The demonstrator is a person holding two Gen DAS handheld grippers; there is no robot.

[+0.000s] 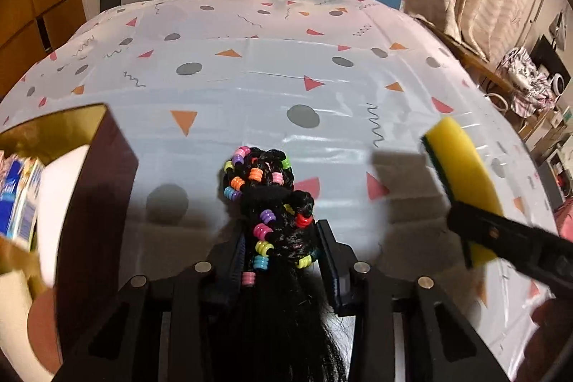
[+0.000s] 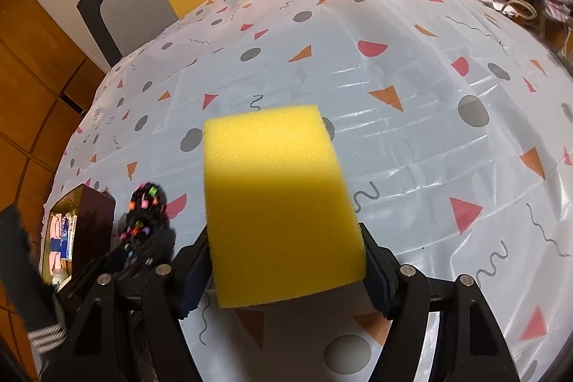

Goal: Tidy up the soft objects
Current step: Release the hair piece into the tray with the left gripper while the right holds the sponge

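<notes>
While both tools hang above the patterned tablecloth (image 1: 250, 85), the holdings read as follows. Left gripper (image 1: 283, 249): fingers pinched on a black hairpiece (image 1: 272, 203) strung with coloured beads, its braided end jutting forward over the cloth, loose strands trailing back between the fingers. Right gripper (image 2: 286, 260): fingers clamped on the two long sides of a yellow sponge (image 2: 279, 203), held clear of the table; the left wrist view shows a dark green scouring layer on its underside. Dark brown box (image 1: 96, 196): at the table's left edge, open-topped, gold-lined, holding packets; just left of the hairpiece.
</notes>
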